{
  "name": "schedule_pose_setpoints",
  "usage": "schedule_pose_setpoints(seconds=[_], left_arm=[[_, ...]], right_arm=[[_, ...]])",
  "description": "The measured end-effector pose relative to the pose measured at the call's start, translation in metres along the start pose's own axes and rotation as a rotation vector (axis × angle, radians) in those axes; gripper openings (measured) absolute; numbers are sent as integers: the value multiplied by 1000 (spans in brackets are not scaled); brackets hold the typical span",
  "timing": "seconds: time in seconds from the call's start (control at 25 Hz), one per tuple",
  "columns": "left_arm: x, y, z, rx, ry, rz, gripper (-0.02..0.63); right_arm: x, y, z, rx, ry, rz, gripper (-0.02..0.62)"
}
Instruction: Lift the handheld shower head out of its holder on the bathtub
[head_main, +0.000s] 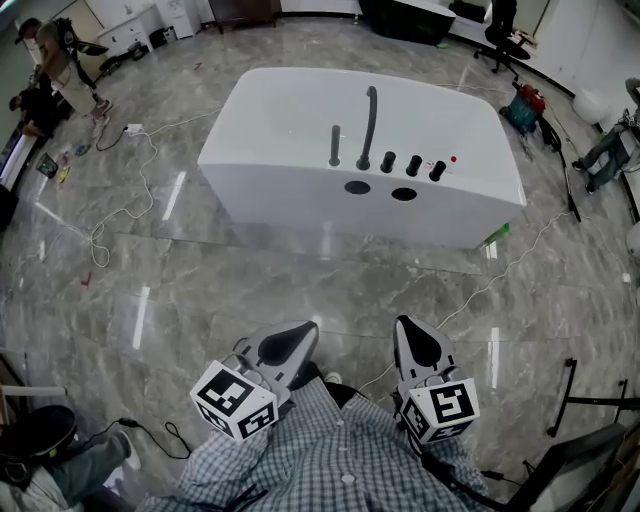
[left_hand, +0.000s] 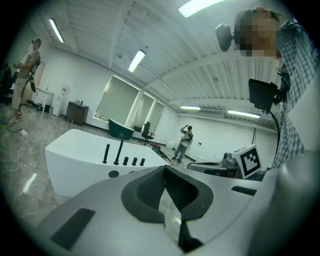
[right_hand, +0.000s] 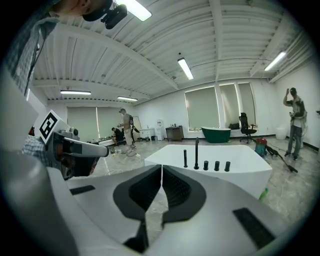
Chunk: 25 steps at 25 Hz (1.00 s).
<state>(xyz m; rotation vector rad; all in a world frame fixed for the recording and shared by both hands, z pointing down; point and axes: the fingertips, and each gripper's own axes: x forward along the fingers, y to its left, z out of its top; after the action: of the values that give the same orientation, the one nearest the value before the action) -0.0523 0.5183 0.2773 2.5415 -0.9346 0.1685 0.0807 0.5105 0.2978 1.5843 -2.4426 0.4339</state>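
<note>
Shower head on the near rim of the bathtub is tiny from the head view, honestly can't tell where it stops and its holder starts. The red-tipped bit right of the bathtub's knobs? Too small to call. A crouching person far left of the bathtub gets lost in the dark edge. In the left gripper view the bathtub's near end hides behind the left hand-held gripper.
</note>
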Motion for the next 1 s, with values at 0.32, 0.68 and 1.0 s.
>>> schedule_pose_setpoints(seconds=[0.32, 0.68, 1.0], left_arm=[[12, 31, 4, -19, 20, 21, 9], [44, 71, 32, 0, 33, -17, 9], [64, 110, 54, 19, 37, -46, 9]], right_arm=[[30, -9, 6, 10, 10, 3, 18], [74, -19, 33, -3, 2, -7, 18], [118, -23, 50, -3, -5, -29, 18]])
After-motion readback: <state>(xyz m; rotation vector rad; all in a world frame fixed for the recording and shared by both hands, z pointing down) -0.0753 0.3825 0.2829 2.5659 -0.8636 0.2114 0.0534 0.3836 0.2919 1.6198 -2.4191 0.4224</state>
